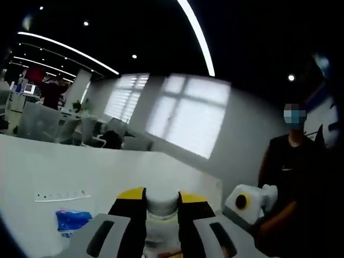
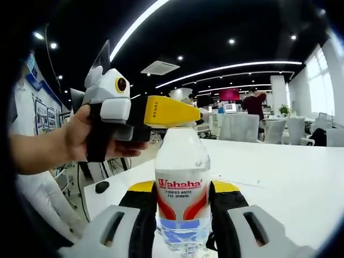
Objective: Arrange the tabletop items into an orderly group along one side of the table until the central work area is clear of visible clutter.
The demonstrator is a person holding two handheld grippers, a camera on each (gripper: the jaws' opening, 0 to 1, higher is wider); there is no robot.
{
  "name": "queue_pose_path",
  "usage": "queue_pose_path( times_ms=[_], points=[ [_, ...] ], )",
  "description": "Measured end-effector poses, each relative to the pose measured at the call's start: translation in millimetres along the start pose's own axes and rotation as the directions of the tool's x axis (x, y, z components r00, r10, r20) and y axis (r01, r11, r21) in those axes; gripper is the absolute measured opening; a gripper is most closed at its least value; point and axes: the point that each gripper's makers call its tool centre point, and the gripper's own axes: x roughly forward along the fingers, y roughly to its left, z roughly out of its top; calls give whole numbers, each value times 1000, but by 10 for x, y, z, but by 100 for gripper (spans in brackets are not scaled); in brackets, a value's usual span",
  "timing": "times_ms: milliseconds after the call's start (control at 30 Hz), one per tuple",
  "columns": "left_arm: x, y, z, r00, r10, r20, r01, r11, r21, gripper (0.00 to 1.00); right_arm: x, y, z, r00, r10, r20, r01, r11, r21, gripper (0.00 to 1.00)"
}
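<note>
1. The right tongs (image 2: 183, 207) are closed part-way onto 1 water bottle (image 2: 183, 183), their black pads pressing both sides of its label.
2. The left tongs (image 1: 161, 212) grip the same bottle's white cap (image 1: 162, 200) from above; in the right gripper view their yellow tips sit on the bottle top, held by a hand (image 2: 88, 134).
3. The bottle is clear plastic, upright, with a red-and-white "Wahaha" label and a blue band below.
4. It stands at the near edge of the white worktop (image 2: 290, 172).
5. On the worktop lie 1 blue packet (image 1: 72, 219) and 1 white strip (image 1: 62, 195).
</note>
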Motion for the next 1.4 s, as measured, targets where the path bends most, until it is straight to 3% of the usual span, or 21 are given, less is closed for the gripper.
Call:
queue_pose_path(
  times_ms=[267,400,700,967,1200,1400],
  points=[
    [-118,187,-17,999,35,-17,-35,999,22,17,39,5,-6,1000,23,-15,-23,1000,-2,47],
    [-220,345,72,998,62,-2,-62,997,40,17,28,-11,-84,999,13,-34,-13,1000,-9,64],
    [-509,832,158,992,128,15,-129,991,47,17,-19,-138,-247,998,-24,-66,25,1000,9,83],
    [-707,1177,86,978,209,9,-209,974,85,17,-128,-311,-448,989,-67,-130,67,998,-2,97],
    [-803,1359,23,969,247,10,-246,961,129,17,-257,-434,-608,977,-111,-182,111,994,-10,100],
    [-847,1641,-37,961,277,-4,-274,953,126,17,-420,-603,-791,957,-167,-237,179,984,28,100]
  ],
)
